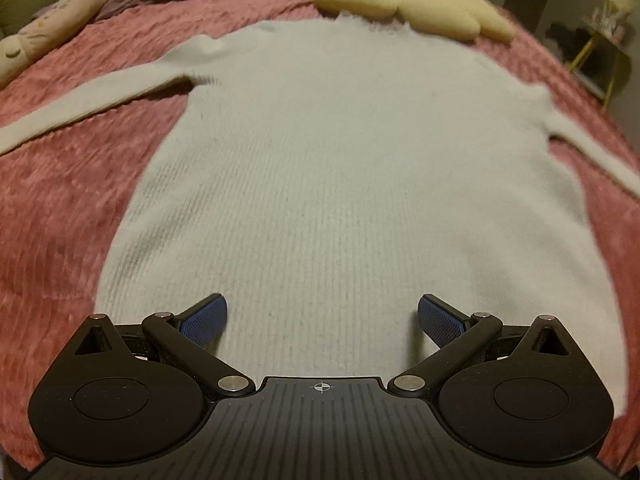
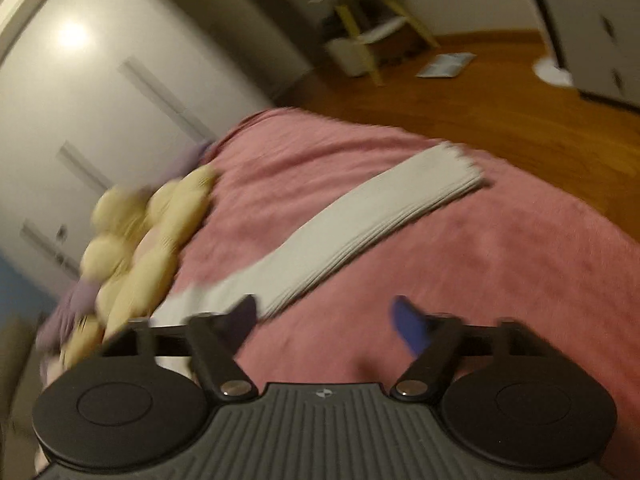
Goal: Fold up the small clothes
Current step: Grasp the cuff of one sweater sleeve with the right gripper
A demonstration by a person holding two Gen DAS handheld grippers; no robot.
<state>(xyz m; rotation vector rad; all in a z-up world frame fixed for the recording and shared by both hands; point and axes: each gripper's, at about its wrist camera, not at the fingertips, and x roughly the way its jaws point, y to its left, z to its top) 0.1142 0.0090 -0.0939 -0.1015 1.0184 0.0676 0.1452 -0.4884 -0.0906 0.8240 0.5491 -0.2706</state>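
White sweater (image 1: 340, 168) flat on pink blanket (image 1: 60, 200), ahead of left claw (image 1: 322, 320), jaws apart, empty. Right claw (image 2: 326, 326), apart, empty; sleeve (image 2: 360, 216) just ahead-left: pinch its cuff, fold inward.

The left claw (image 1: 322, 320) is matte black, built on a ribbed dark-grey housing with a small white crosshair mark at the centre of its front edge. Two round black discs flank the housing, each with a raised circular cap. Black link arms run forward from silver pivot screws — more silver screw heads sit at the outer joints. The fingers (image 1: 204, 322) carry blue pads with a fine cross-hatched texture. The right claw (image 2: 326, 322) has the same build — ribbed housing, twin discs, silver screws, blue fingers (image 2: 408, 326) — though blurred.
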